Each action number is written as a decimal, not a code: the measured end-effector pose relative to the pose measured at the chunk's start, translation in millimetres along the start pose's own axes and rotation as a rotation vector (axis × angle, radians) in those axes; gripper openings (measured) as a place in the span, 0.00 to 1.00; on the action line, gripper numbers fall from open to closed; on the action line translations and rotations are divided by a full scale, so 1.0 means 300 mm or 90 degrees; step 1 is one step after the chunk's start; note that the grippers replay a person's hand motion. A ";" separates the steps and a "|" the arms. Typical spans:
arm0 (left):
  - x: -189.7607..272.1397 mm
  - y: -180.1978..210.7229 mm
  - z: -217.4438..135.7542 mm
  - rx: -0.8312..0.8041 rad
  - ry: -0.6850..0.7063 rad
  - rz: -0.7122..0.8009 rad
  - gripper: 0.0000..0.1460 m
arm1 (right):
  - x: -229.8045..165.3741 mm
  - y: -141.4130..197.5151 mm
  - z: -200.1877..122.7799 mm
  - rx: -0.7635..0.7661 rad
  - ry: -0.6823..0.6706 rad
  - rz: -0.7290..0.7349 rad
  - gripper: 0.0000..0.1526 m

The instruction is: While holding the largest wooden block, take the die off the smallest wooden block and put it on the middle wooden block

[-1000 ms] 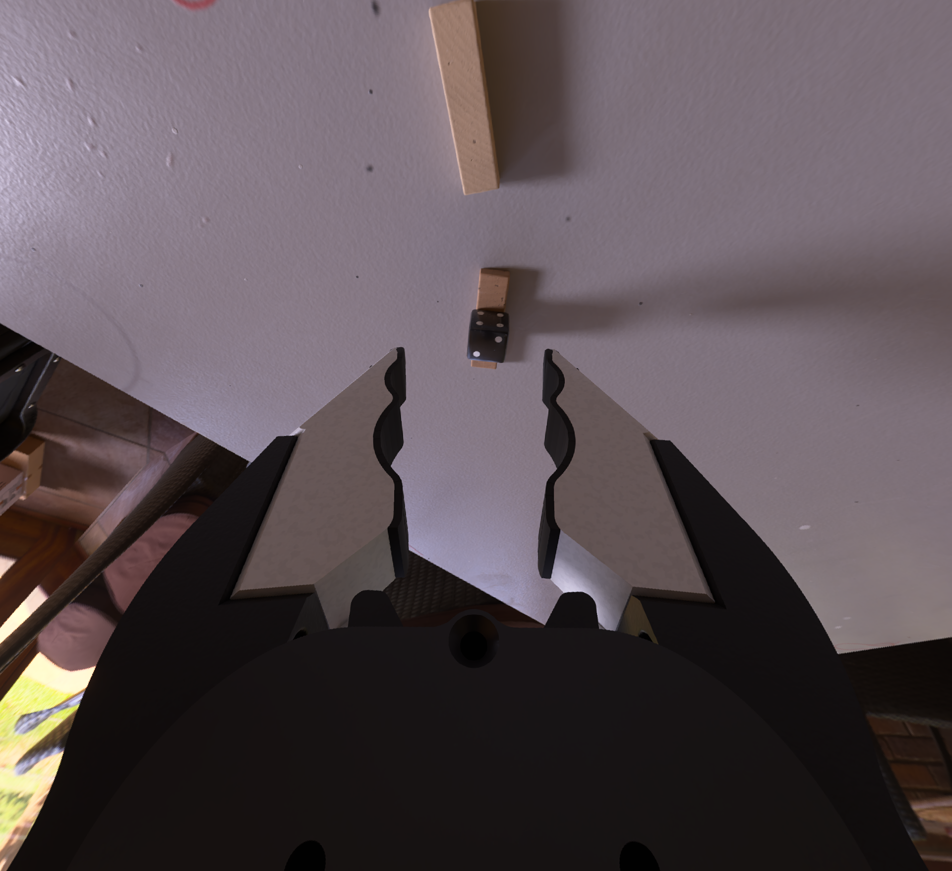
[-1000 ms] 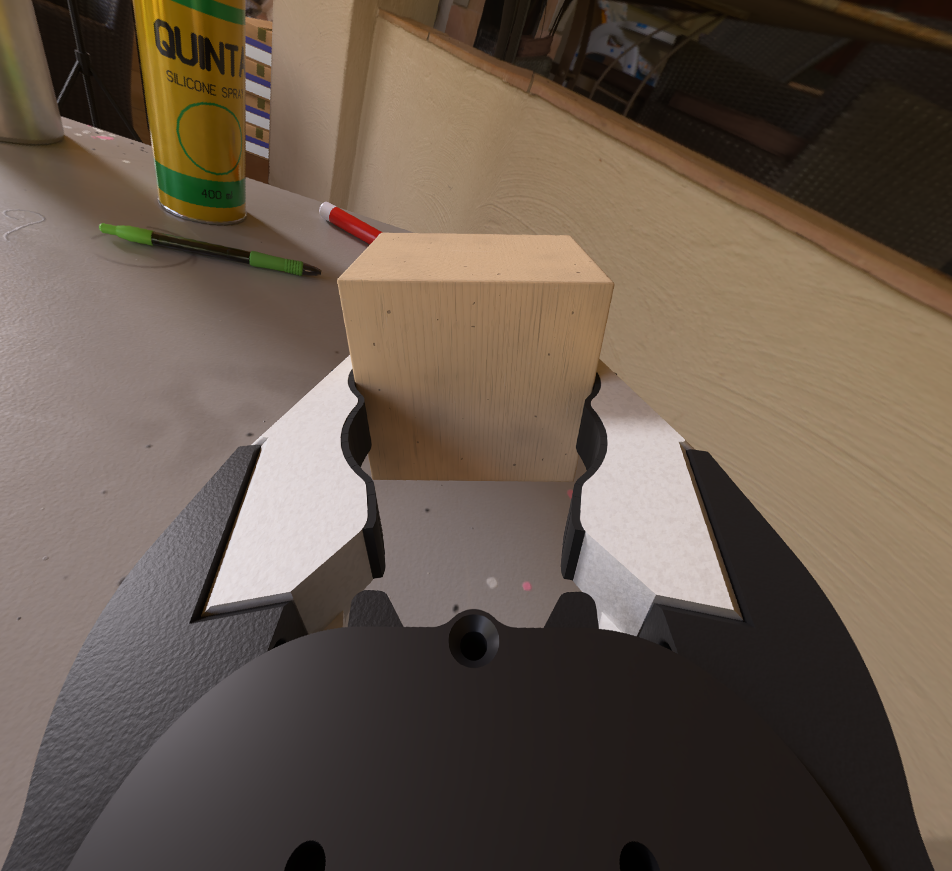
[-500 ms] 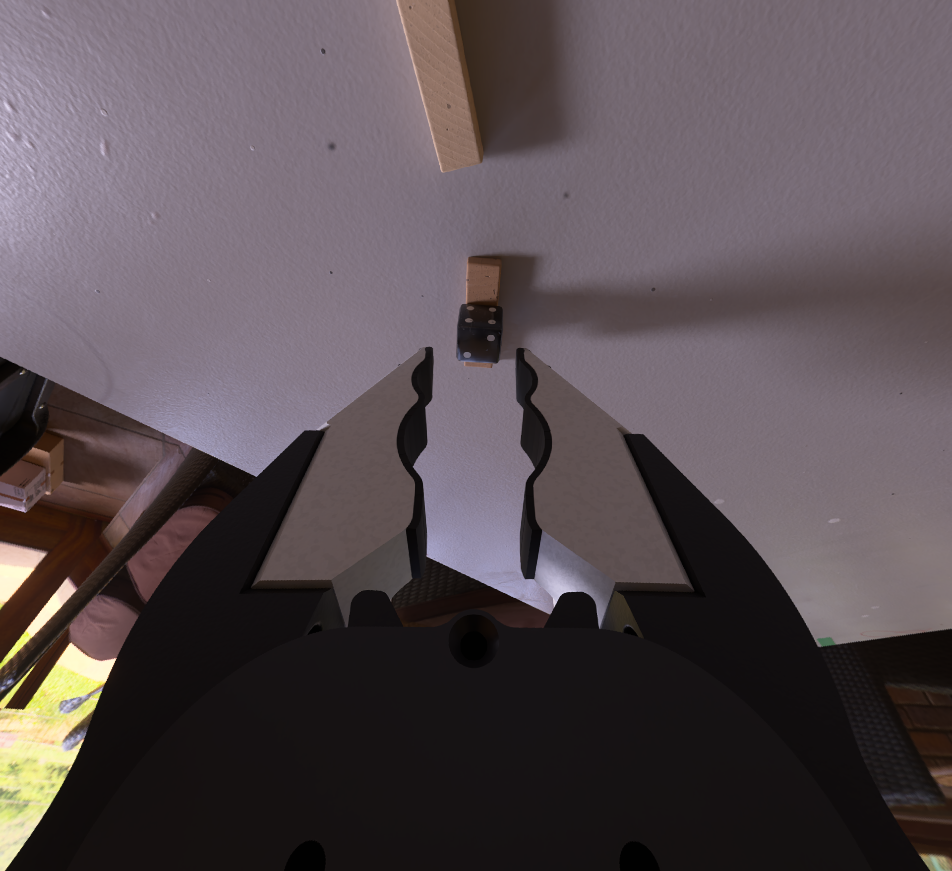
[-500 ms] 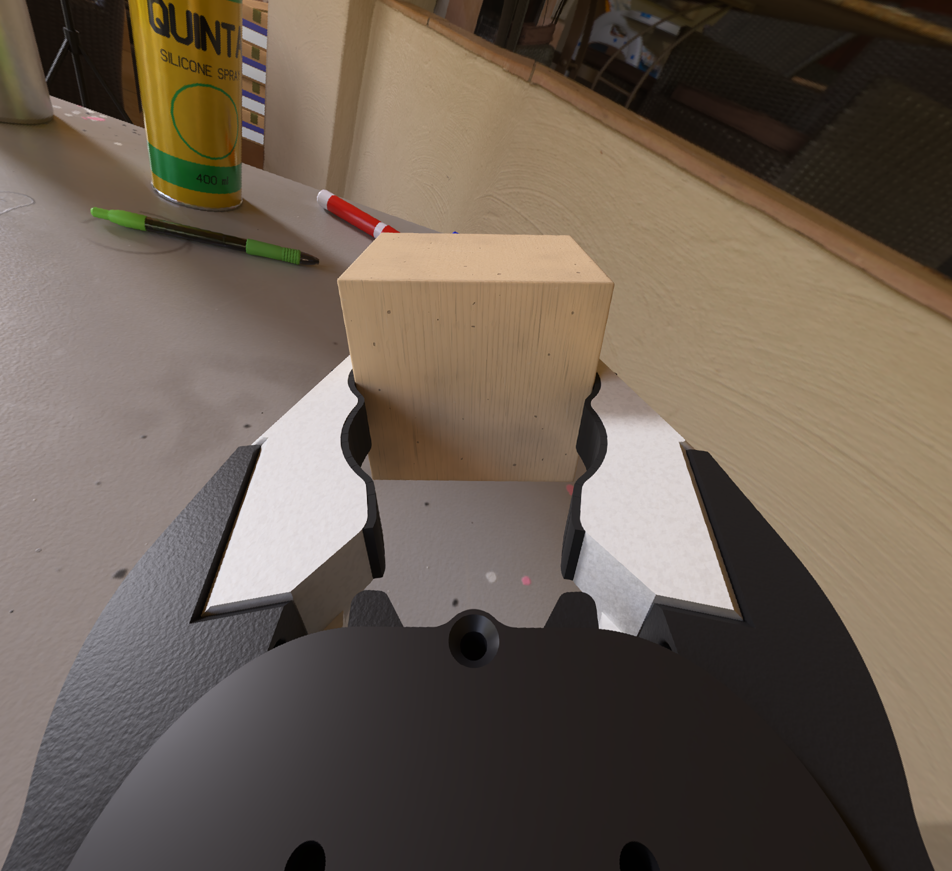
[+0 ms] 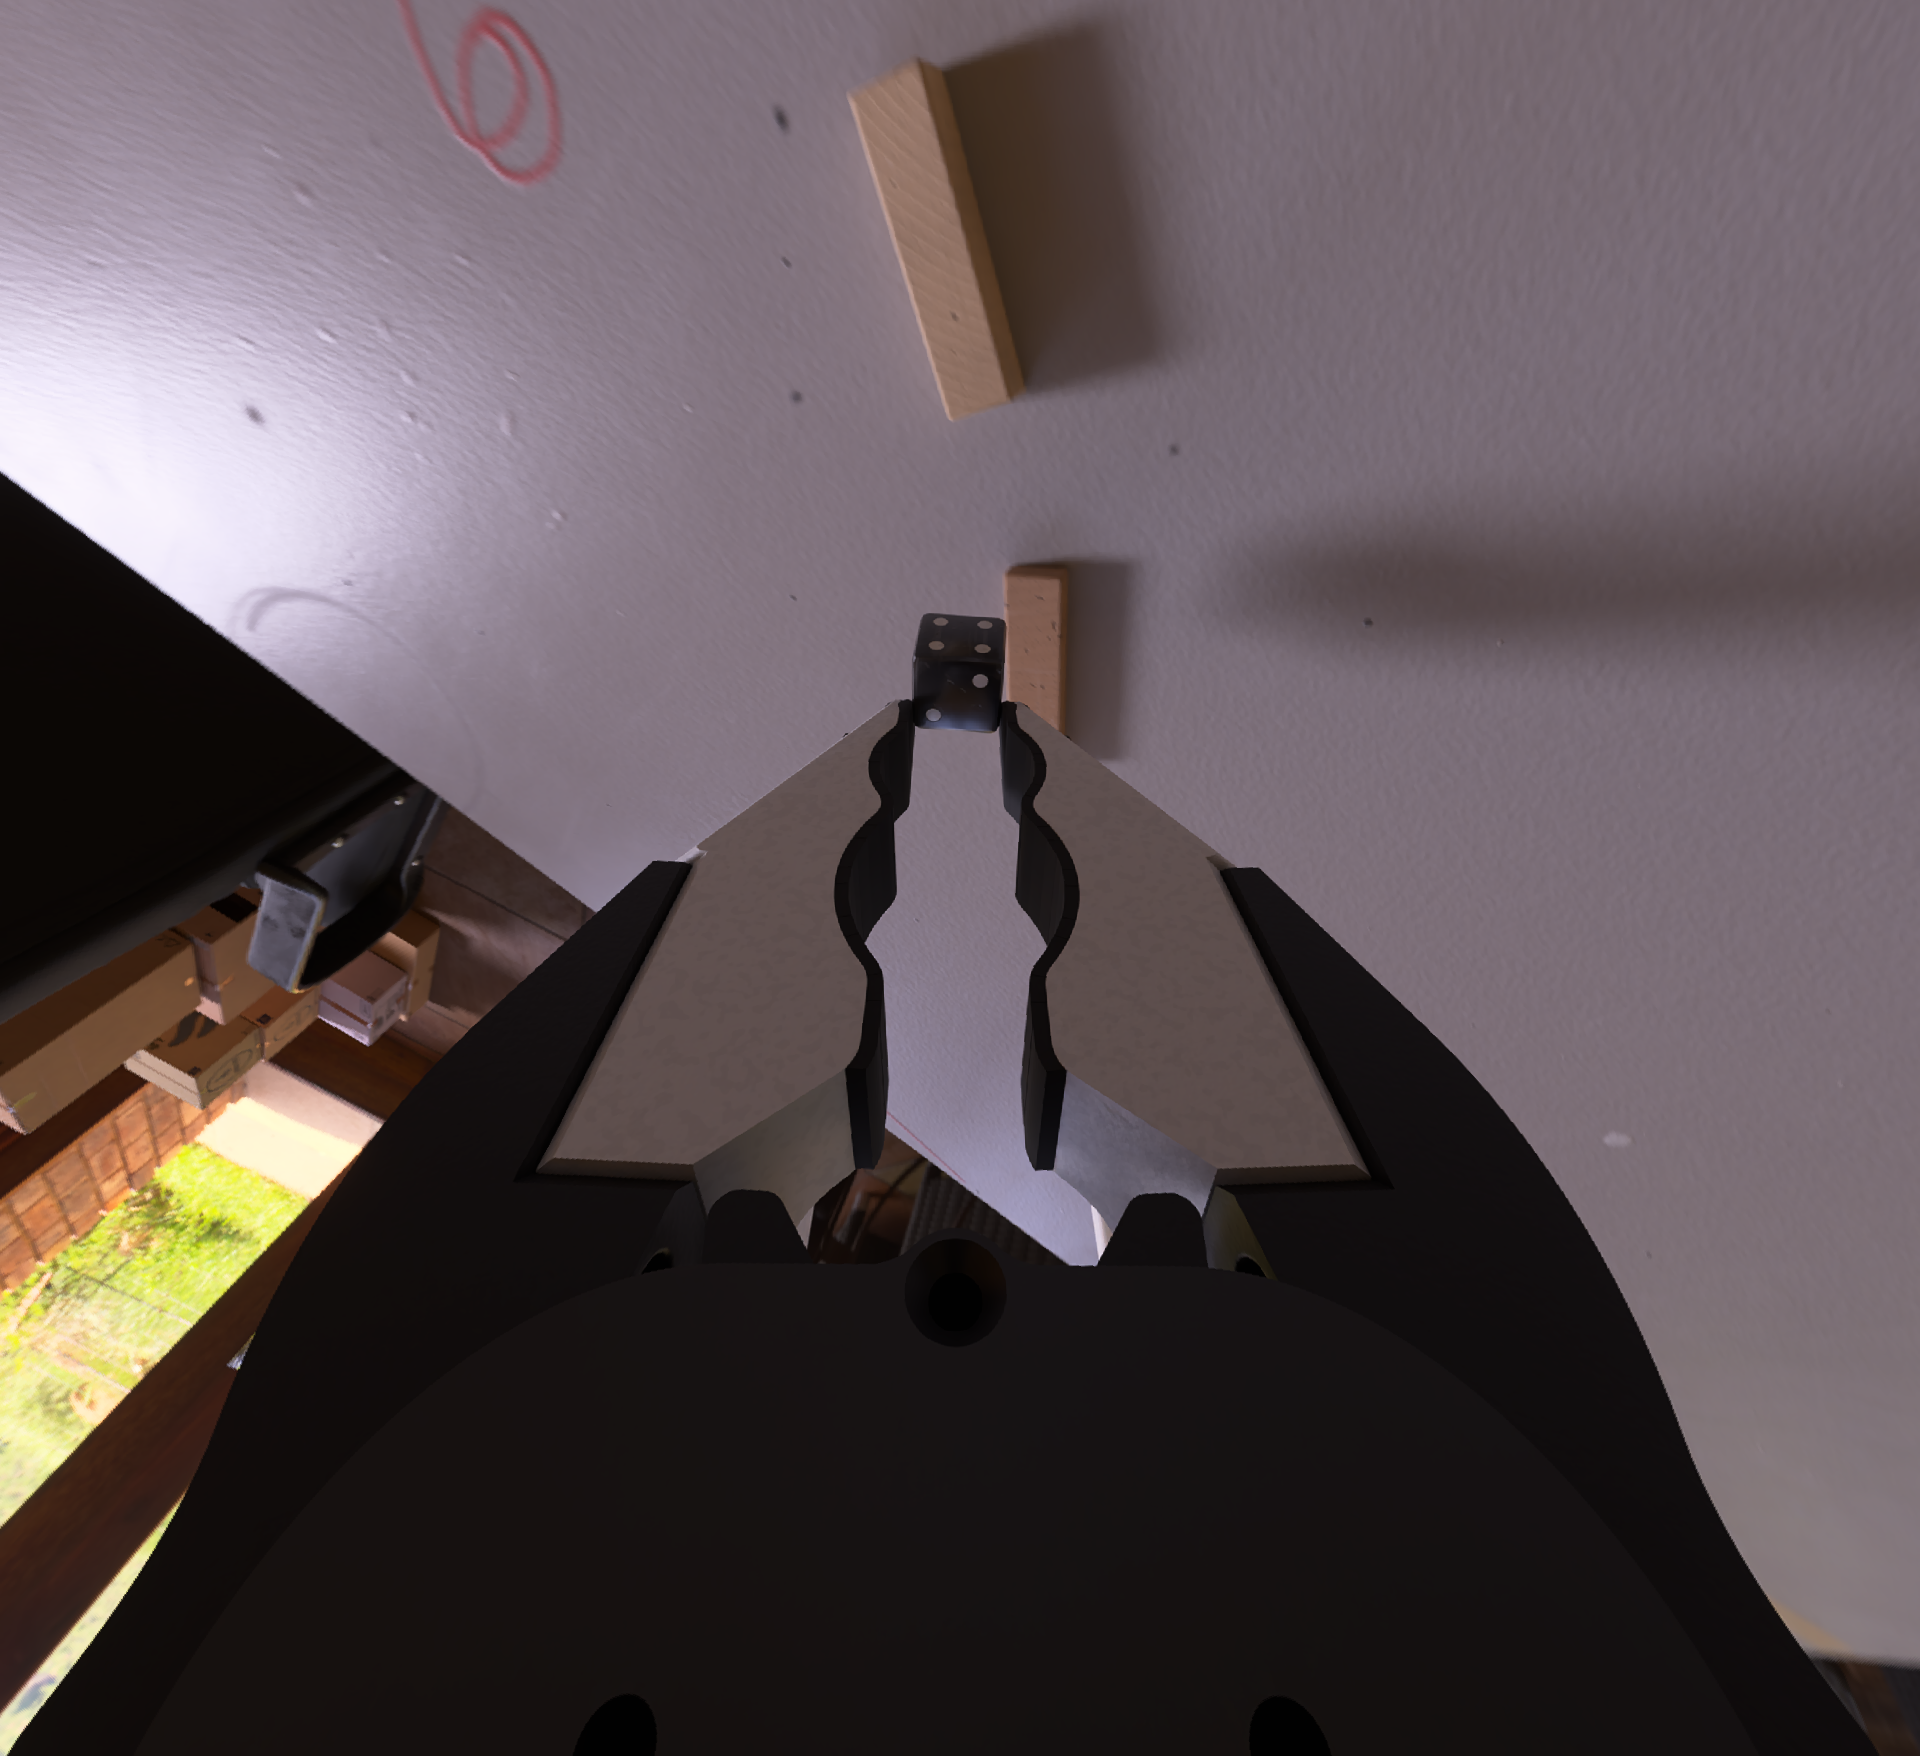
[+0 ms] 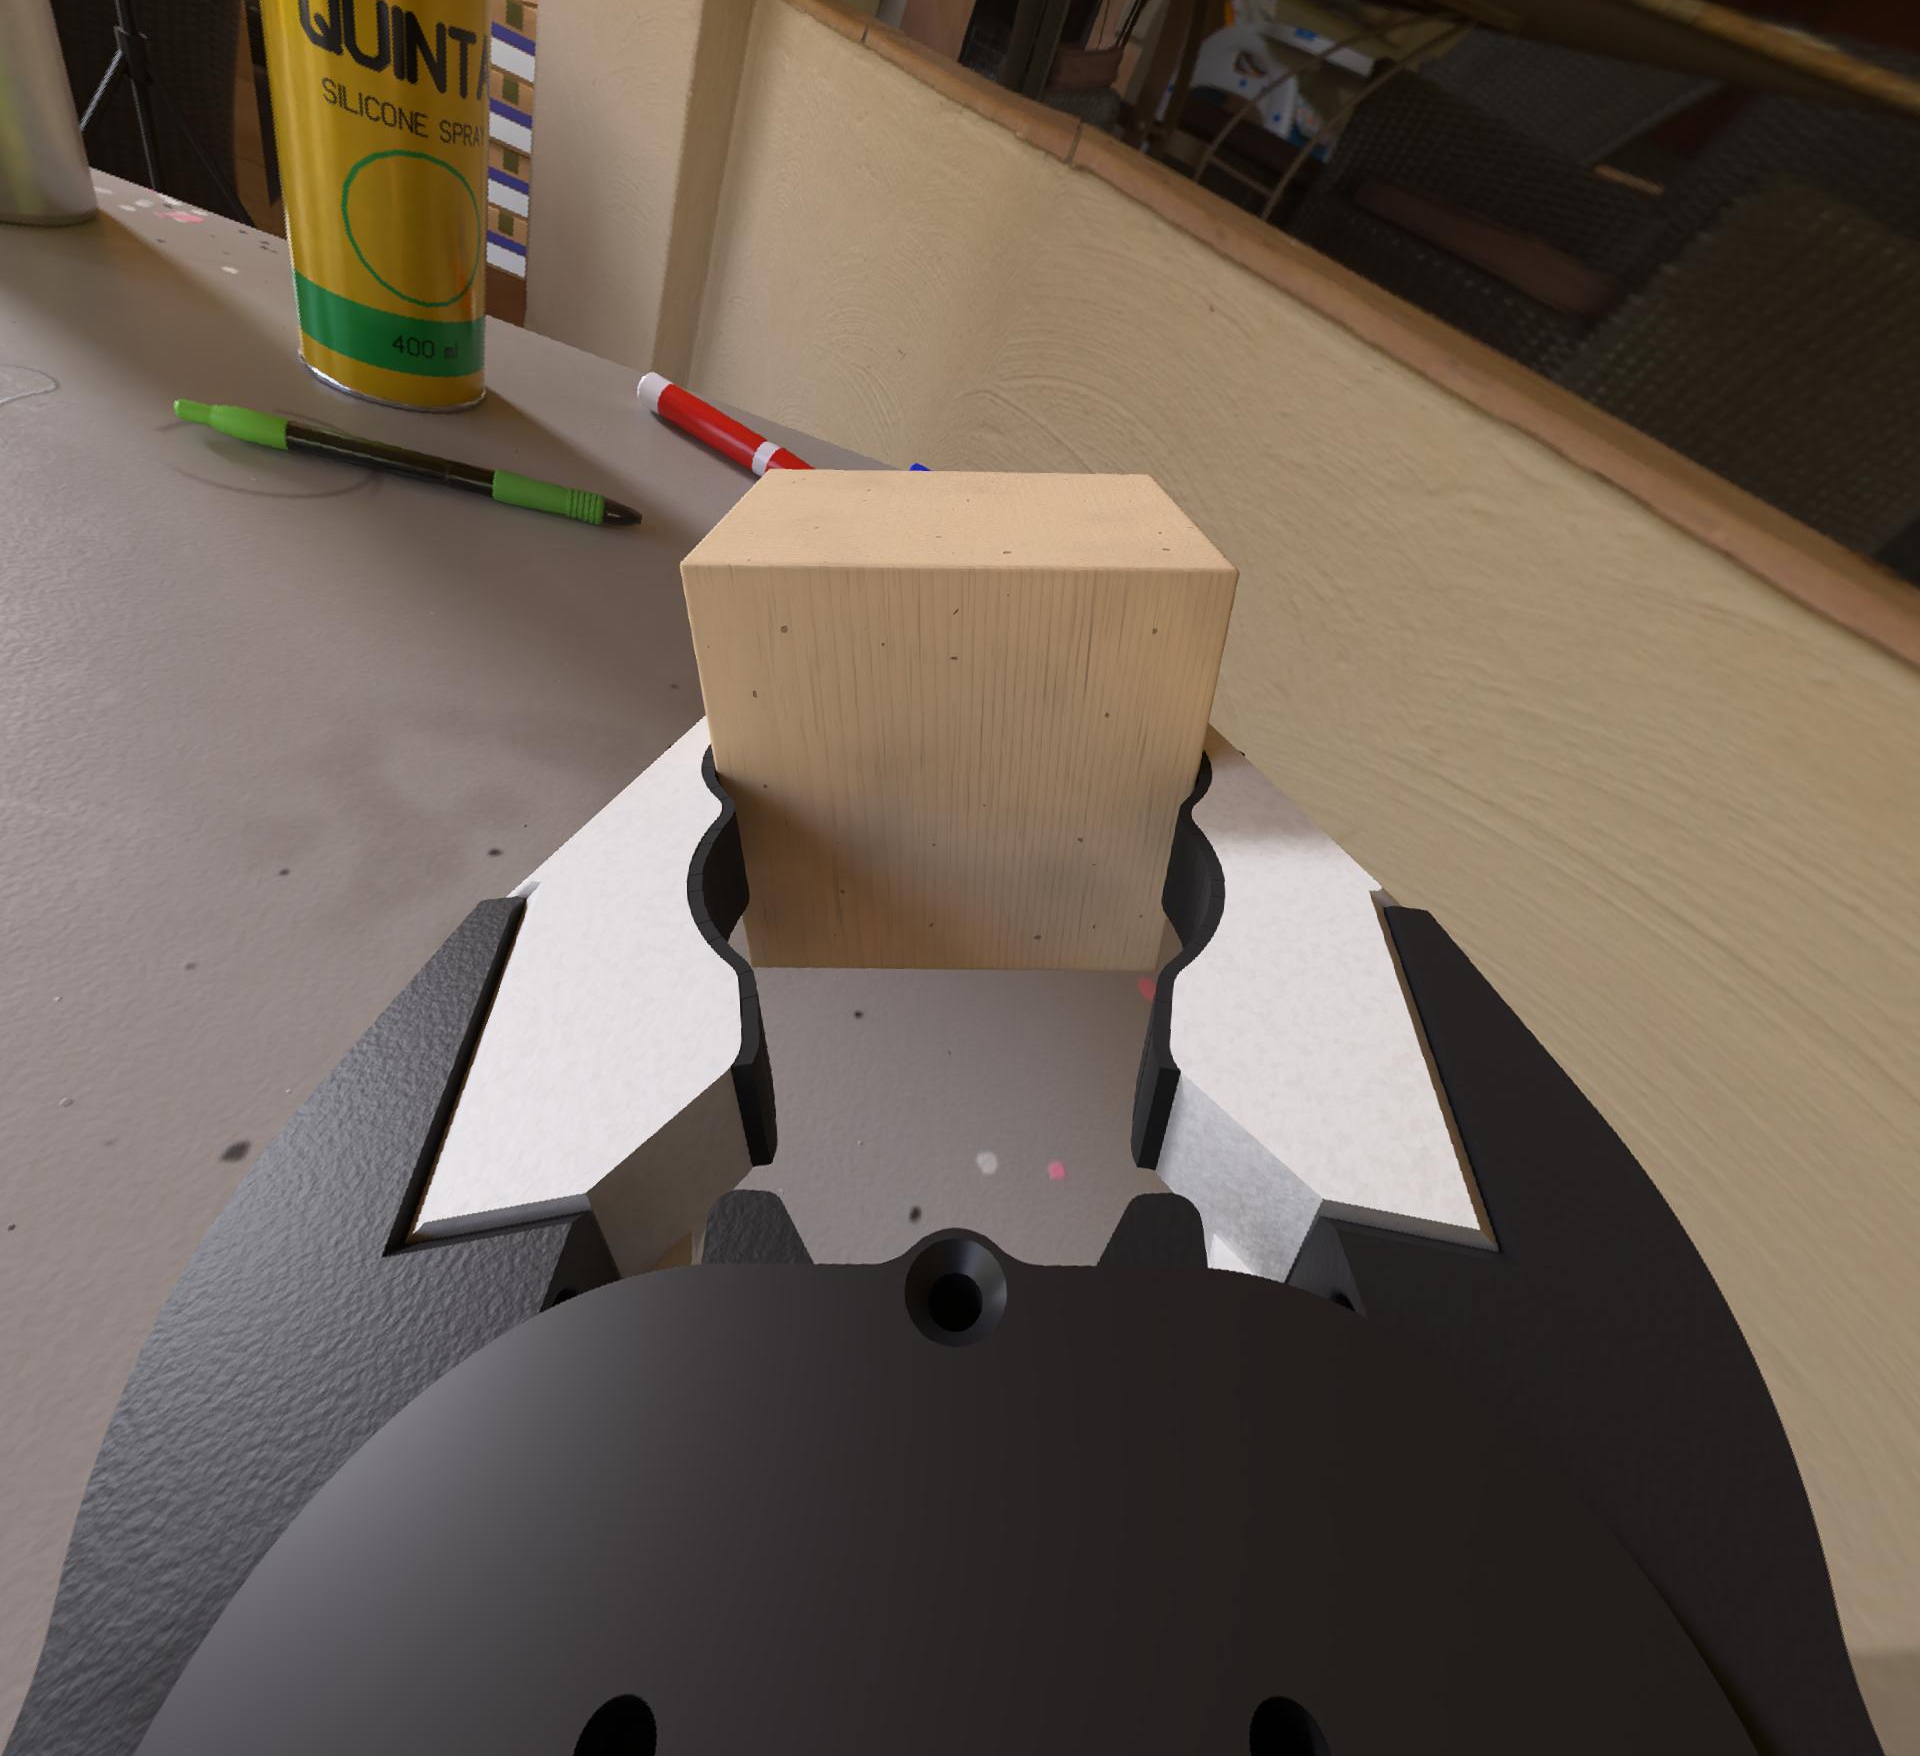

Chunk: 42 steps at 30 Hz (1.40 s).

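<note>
In the left wrist view my left gripper [image 5: 954, 719] is shut on a black die [image 5: 958, 667] with white pips, held at its fingertips above the table. The smallest wooden block [image 5: 1036, 641] lies just right of and behind the die, bare on top. The middle wooden block [image 5: 930, 236], long and flat, lies farther ahead. In the right wrist view my right gripper [image 6: 956, 761] is shut on the largest wooden block [image 6: 956, 719], a pale cube held just above the table.
A white table [image 5: 1455, 304] with a red scribble [image 5: 478, 75]; its edge runs diagonally at the left. In the right wrist view a yellow spray can [image 6: 379, 117], a green pen [image 6: 405, 459] and a red marker [image 6: 722, 428] lie ahead near a beige wall [image 6: 1351, 563].
My left gripper closed on the die and lifted it off the smallest block, shifting left. The right gripper stays shut on the cube and has moved slightly.
</note>
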<state>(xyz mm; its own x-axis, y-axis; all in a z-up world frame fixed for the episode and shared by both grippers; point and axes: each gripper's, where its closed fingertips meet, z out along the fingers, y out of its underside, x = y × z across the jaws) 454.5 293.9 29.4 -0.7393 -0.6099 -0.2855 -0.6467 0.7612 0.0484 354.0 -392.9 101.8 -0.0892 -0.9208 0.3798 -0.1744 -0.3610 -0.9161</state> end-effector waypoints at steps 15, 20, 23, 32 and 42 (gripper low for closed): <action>-0.054 -0.113 -0.095 0.113 -0.111 -0.029 0.11 | -0.005 -0.007 0.000 0.007 -0.007 0.005 0.54; 0.000 -0.135 -0.077 0.123 -0.026 -0.051 0.11 | -0.005 0.000 0.007 0.001 -0.010 0.008 0.54; 0.022 -0.151 -0.077 0.142 0.014 -0.069 0.11 | -0.008 0.003 0.011 -0.003 -0.012 0.006 0.54; 0.055 -0.168 -0.117 0.178 0.090 -0.108 0.11 | -0.005 0.003 0.006 -0.001 -0.012 0.011 0.54; 0.124 -0.217 -0.216 0.231 0.229 -0.148 0.11 | -0.003 0.000 0.001 0.002 -0.009 0.010 0.54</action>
<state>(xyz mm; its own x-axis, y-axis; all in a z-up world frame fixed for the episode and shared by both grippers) 457.0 207.4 77.7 -0.6431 -0.7596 0.0977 -0.7416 0.5858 -0.3271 354.2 -392.0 101.3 -0.0775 -0.9285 0.3631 -0.1706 -0.3465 -0.9224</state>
